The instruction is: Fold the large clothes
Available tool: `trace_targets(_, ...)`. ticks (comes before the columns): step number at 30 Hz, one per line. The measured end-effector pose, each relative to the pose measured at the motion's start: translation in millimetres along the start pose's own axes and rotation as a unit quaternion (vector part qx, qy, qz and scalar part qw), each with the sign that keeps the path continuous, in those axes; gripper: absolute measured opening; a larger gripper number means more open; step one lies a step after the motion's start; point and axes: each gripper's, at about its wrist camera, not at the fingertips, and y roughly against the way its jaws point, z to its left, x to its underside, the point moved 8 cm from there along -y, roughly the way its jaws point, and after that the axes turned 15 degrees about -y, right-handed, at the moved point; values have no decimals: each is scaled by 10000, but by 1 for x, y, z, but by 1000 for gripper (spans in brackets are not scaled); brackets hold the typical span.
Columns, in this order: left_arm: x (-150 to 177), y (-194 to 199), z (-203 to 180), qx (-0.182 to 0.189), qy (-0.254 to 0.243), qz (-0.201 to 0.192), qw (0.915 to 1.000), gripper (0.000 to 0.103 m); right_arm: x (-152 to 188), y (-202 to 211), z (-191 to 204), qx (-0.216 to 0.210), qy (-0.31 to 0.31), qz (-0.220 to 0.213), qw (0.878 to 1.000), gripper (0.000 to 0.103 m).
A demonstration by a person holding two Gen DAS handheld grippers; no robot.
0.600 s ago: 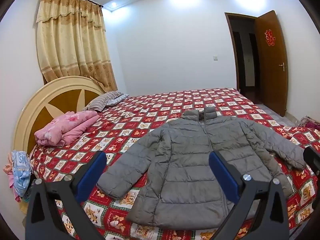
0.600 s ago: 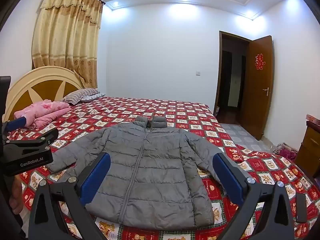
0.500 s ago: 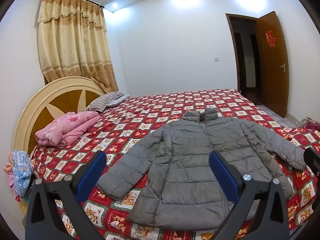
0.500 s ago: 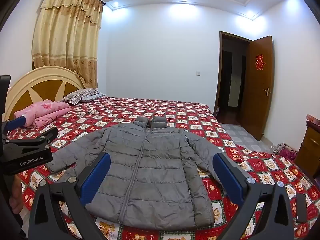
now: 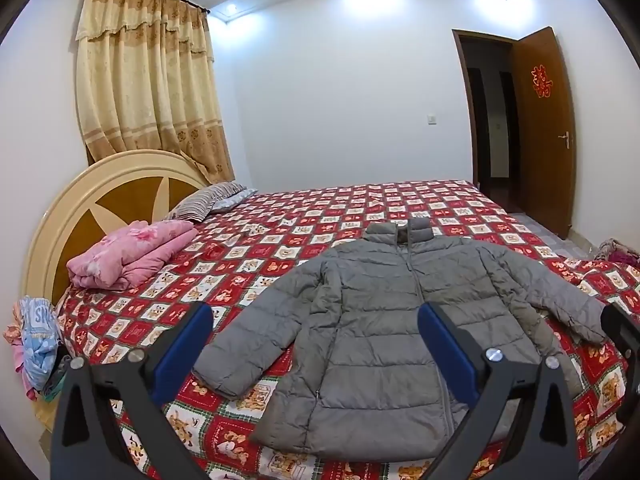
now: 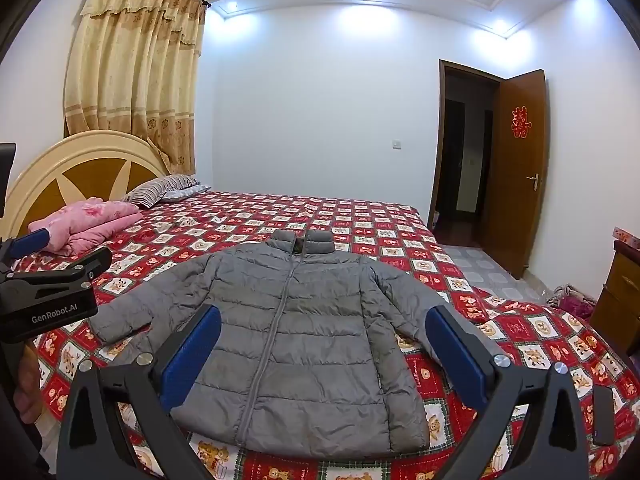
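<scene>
While both grippers hover wide-fingered, the jacket [image 6: 296, 344] seemingly lies flat.

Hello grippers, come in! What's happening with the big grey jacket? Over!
Left gripper open, empty. Right gripper open, empty. Jacket flat on bed, zipped, sleeves spread, no fold yet. Nothing lying on it.

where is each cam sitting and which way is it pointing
Left wrist: on the left hand-held gripper, above the bed's near edge, facing the grey jacket and headboard; its open blue fingers show.
Right wrist: on the right hand-held gripper, further right, facing the same way; its open fingers, the other gripper's body and a hand at left show.
Shared: jacket, pink blanket, door.
</scene>
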Motion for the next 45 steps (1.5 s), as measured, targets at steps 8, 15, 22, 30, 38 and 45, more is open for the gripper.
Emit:
trace_targets(8, 0, 0, 1, -17, -1, -9, 10000, 103, 5, -8, -2, 4, -14, 39, 10000, 102)
trace_targets(15, 0, -1, 3, -20, 8, -14, 10000, 103, 5, -8, -1, 8, -18, 42, 10000, 102)
trace_targets(22, -1, -1, 3, -22, 6, -6, 10000, 103, 8, -10, -2, 17, -29, 72, 10000, 102)
trace_targets(30, -3, -1, 7, -60, 34, -11, 10000, 103, 10, -12, -3, 27, -34, 97, 9999, 102)
trace_targets(38, -2, -2, 9, -81, 39, -6, 10000, 103, 14, -15, -5, 34, -38, 119, 9999, 102)
trace_targets(45, -3, -2, 9, -77, 34, -20, 10000, 103, 13, -14, -5, 31, -32, 120, 9999, 102)
